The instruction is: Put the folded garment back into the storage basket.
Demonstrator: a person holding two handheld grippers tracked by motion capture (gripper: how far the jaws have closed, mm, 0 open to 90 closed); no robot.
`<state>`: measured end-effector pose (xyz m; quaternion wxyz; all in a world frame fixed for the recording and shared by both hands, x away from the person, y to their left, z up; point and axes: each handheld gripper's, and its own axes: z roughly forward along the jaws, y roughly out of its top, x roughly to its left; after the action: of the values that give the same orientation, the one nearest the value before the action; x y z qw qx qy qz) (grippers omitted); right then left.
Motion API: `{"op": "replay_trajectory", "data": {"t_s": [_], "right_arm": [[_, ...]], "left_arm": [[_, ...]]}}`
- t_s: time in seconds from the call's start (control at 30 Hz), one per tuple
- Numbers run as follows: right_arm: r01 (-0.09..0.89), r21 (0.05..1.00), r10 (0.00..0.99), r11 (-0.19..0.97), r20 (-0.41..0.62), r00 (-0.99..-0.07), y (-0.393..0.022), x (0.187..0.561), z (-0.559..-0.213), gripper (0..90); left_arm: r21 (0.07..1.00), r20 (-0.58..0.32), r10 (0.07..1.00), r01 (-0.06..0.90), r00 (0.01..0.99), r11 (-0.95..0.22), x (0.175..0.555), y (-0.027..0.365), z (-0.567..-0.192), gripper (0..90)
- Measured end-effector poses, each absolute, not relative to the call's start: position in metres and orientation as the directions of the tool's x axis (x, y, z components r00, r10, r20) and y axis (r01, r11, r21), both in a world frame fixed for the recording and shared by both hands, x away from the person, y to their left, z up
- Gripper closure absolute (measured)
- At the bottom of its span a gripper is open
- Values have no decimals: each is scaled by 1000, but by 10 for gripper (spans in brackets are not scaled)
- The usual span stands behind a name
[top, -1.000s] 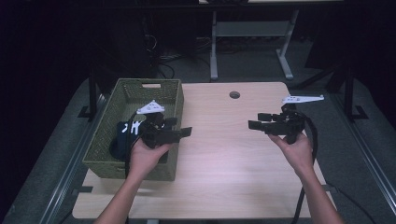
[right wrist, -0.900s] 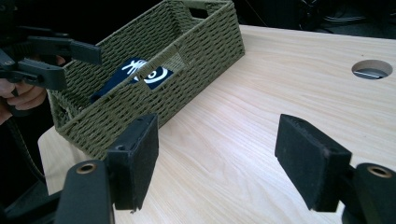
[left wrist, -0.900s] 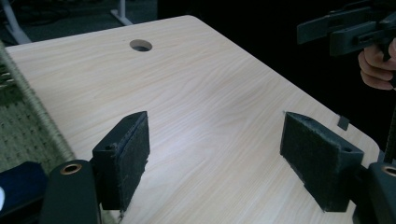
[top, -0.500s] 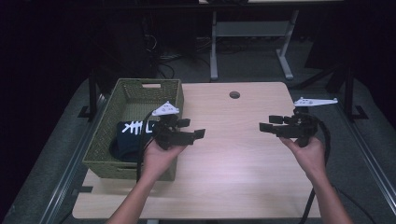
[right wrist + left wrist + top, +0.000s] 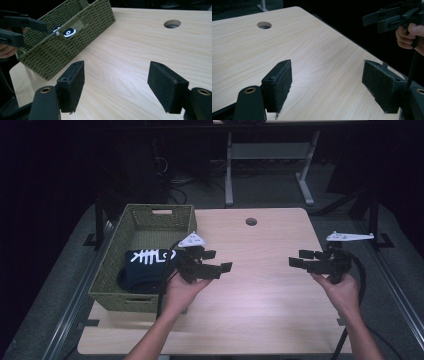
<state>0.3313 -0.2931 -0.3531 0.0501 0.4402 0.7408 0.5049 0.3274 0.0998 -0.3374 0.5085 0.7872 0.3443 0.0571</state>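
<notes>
Both the left gripper and right gripper gape wide, empty, above the table.

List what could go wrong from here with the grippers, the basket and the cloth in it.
1. The left gripper hangs right beside the basket; a swing back toward the dark cloth could knock the rim and shove the basket.
2. The left cable trails over the basket's edge and may snag the weave.
3. Both grippers are open, empty and point at each other; the right gripper could hit the left if they close in.
</notes>
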Motion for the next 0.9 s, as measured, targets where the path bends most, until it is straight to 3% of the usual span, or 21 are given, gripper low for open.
{"op": "replay_trajectory", "data": {"t_s": [0.9], "right_arm": [[648,757,736,85,391,-553,-321,310,-396,293]], "left_arm": [[839,-239,539,451,808,-305,302,56,-371,217]]}}
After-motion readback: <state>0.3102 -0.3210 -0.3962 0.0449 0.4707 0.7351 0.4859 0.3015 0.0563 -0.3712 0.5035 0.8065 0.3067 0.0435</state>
